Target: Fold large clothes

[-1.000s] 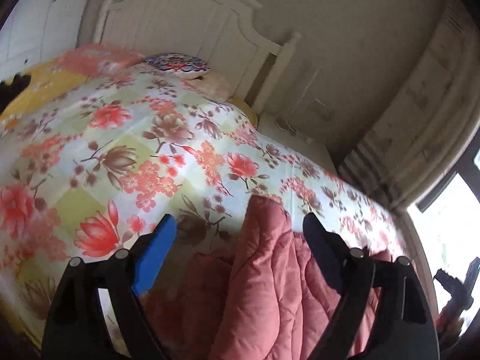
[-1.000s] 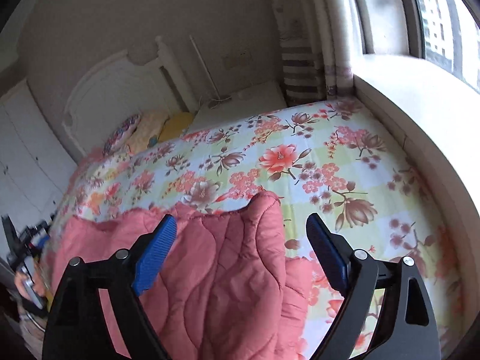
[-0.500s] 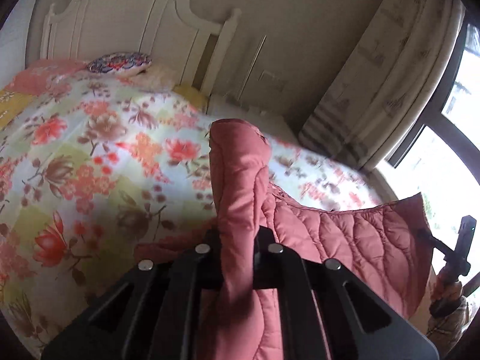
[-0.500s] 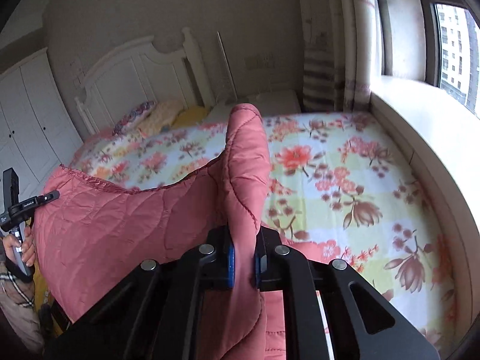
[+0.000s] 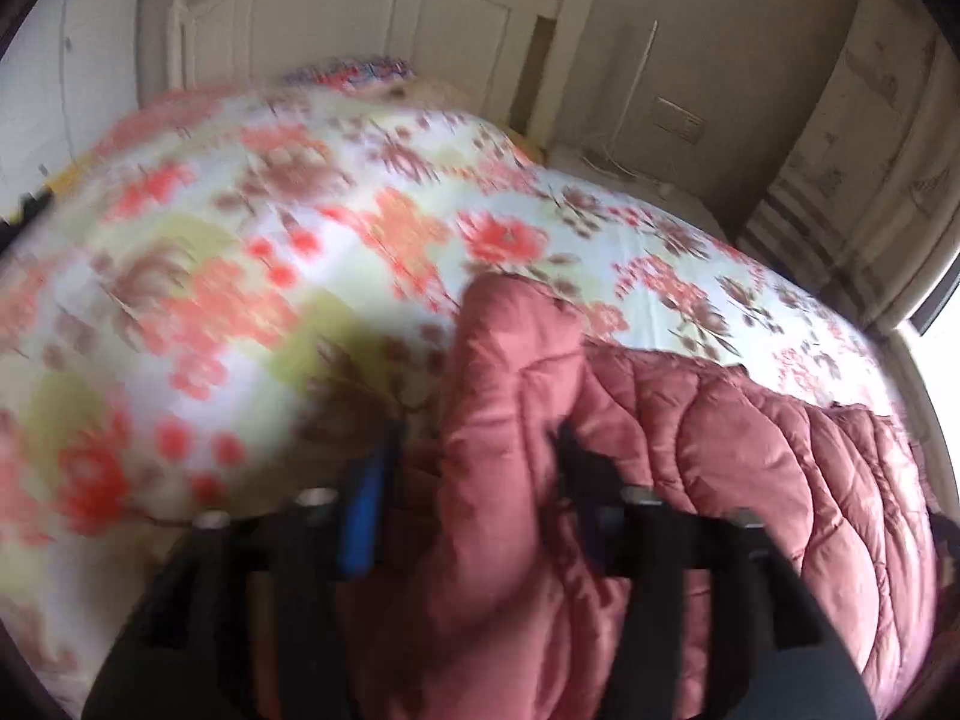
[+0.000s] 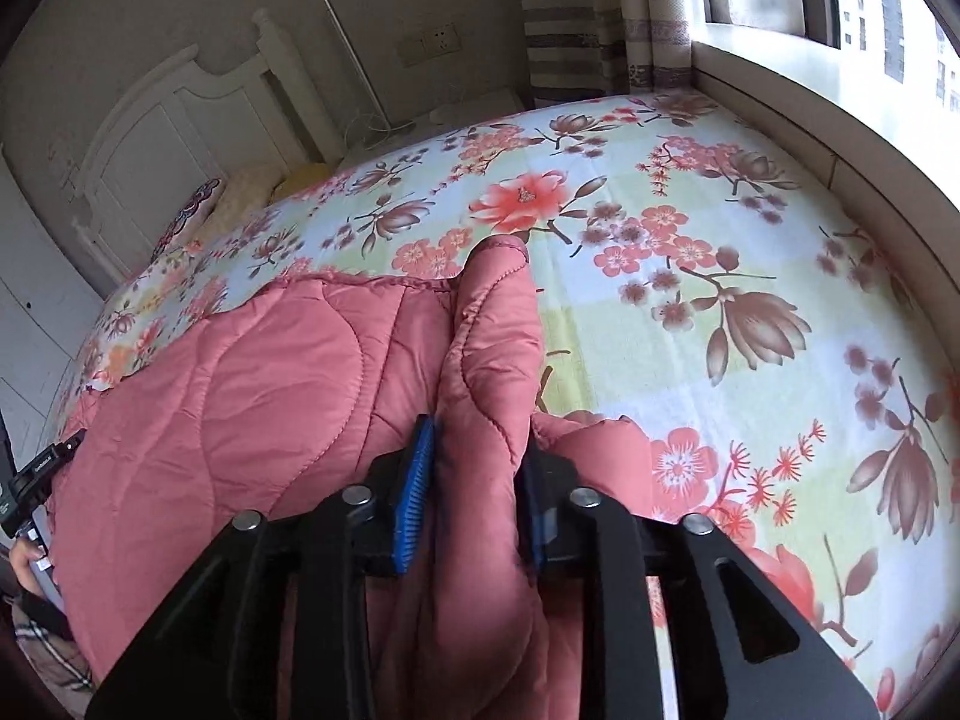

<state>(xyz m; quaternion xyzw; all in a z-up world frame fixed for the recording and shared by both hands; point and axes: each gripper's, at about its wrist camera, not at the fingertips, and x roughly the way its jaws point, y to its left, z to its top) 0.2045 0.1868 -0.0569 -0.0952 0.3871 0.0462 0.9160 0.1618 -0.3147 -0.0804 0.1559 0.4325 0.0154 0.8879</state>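
Both claws have dropped toward the bed (image 6: 750, 300) since half a second ago. Left claw (image 5: 474, 474) pinches a fold of the pink quilted garment (image 5: 720, 420), which spreads to its right. Right claw (image 6: 474, 474) grips another fold, the garment lying to its left.

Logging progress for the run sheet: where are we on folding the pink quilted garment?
Done: both corners gripped. In hand: left gripper and right gripper each pinch a corner of the pink quilted garment, its edge stretched across the floral bedsheet. Left: no finished fold visible; the folds themselves remain. Left view is blurred.
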